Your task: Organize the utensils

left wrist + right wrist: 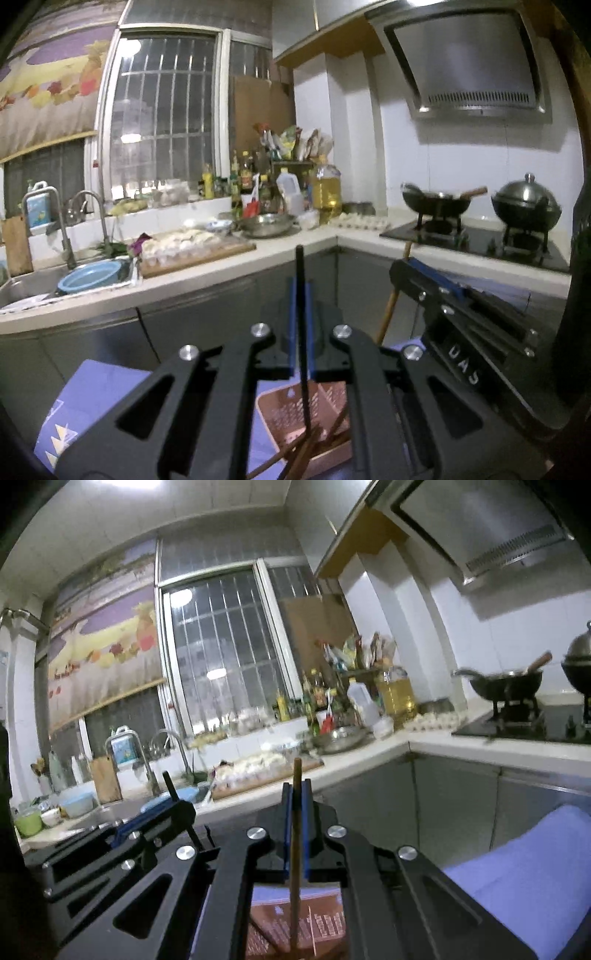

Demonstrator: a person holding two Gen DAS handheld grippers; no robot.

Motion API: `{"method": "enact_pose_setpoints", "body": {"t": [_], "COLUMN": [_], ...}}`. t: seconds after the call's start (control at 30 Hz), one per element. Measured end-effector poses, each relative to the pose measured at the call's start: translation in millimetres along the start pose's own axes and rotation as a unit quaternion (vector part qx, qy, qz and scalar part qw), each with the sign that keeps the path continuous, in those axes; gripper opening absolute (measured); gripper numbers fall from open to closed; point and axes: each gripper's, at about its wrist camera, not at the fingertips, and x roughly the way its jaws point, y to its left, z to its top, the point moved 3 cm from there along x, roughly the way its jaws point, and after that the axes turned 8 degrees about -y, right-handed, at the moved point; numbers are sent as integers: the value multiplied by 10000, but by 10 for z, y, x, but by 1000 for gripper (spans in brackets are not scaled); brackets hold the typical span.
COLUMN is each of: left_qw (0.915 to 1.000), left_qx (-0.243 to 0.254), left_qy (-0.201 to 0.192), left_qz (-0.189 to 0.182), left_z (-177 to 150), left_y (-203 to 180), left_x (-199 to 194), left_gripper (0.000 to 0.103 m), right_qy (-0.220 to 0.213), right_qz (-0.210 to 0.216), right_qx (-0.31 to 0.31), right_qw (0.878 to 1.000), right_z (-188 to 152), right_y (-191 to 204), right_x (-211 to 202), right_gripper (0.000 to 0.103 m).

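The left claw [301, 295] is pressed together on one black chopstick [300, 266], which stands upright between its blue pads and runs down toward the pink basket [295, 406] below the claw. The right claw [296, 797] pinches one brown chopstick [296, 775] the same way, upright, its lower end over the same basket. In the left view the right claw sits just to the right, its brown stick slanting beneath it; the two claws are near each other but apart.

Several more brown sticks lean inside the basket; their count is unclear. The basket rests on a purple cloth [103, 387] under both claws.

Ahead of the claws open air runs to the grey cabinet fronts. Above them the table [280, 247] edge bends at a corner. Two woks stand on the stove [480, 240] ahead to the right, and a sink [22, 288] lies ahead to the left.
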Motion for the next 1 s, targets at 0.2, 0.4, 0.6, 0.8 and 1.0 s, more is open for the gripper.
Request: {"method": "enact_pose_setpoints", "body": {"t": [0.2, 0.4, 0.6, 0.8, 1.0], "left_qw": [9984, 9922, 9952, 9918, 9935], "left_qx": [-106, -161, -816, -1257, -1100], "left_qy": [536, 1228, 533, 210, 271], "left_qz": [-125, -100, -44, -114, 90], "left_z": [-331, -488, -92, 18, -395], "left_y": [6, 47, 267, 382, 380], "left_x": [54, 89, -421, -1052, -1699], "left_gripper": [5, 13, 48, 48, 68], "right_qy": [309, 903, 679, 291, 538], "right_qz": [84, 224, 442, 638, 498], "right_qx": [58, 279, 699, 817, 959], "right_qw": [9995, 9953, 9943, 9942, 9927], "right_z": [-272, -492, -199, 52, -317], "right_y": [12, 0, 1, 37, -12], "right_x": [-103, -70, -431, -1048, -1735], "right_gripper": [5, 6, 24, 37, 39]}}
